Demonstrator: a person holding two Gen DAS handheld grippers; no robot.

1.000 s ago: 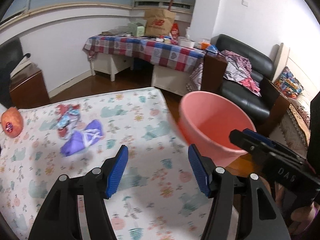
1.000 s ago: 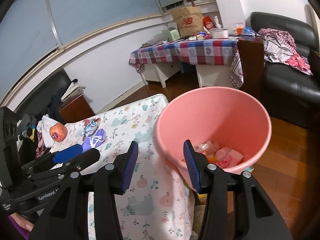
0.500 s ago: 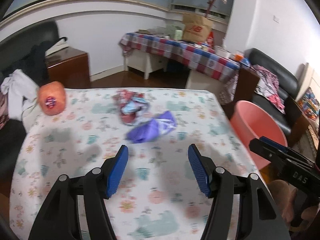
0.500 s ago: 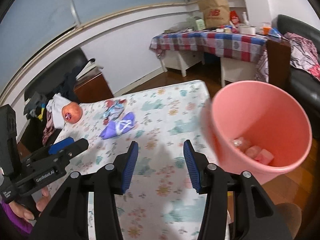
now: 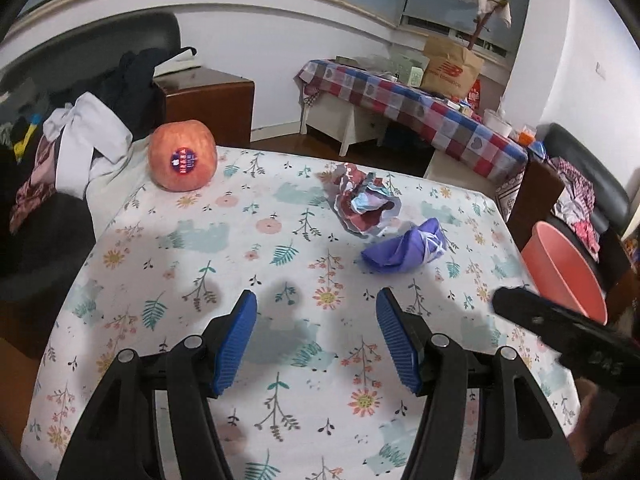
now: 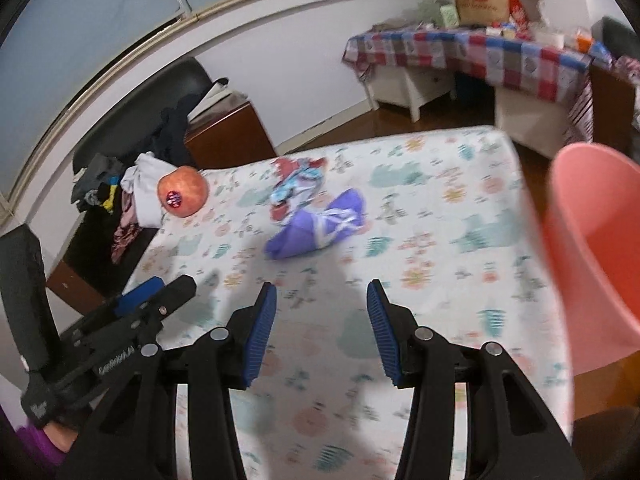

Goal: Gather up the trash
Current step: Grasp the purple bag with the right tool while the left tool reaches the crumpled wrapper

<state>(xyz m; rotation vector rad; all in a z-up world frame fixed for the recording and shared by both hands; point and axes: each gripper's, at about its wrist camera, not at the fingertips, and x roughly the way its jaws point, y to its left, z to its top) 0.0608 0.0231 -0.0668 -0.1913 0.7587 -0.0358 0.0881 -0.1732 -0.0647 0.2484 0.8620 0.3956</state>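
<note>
On the flower-patterned tablecloth [image 5: 168, 264] [image 6: 460, 264] lie a crumpled purple wrapper [image 5: 404, 249] [image 6: 316, 224] and, just behind it, a crumpled red, white and blue wrapper [image 5: 366, 205] [image 6: 294, 186]. An apple with a sticker [image 5: 183, 155] [image 6: 183, 196] sits at the table's far left corner. A pink bucket [image 5: 564, 272] [image 6: 596, 248] stands off the table's right edge. My left gripper [image 5: 316, 338] hovers open and empty, short of the purple wrapper. My right gripper [image 6: 322, 328] is also open and empty, nearer the bucket.
A chair heaped with clothes [image 5: 68, 148] stands left of the table, beside a wooden cabinet [image 5: 208, 100]. Behind is a checked-cloth table [image 5: 416, 116] with a paper bag and small items. A black sofa [image 5: 588, 184] sits at the right.
Both grippers have swung left, away from the bucket and over the table. The wrappers and the apple now sit nearer the centre of both views, and the bucket has slid to the right edge.
</note>
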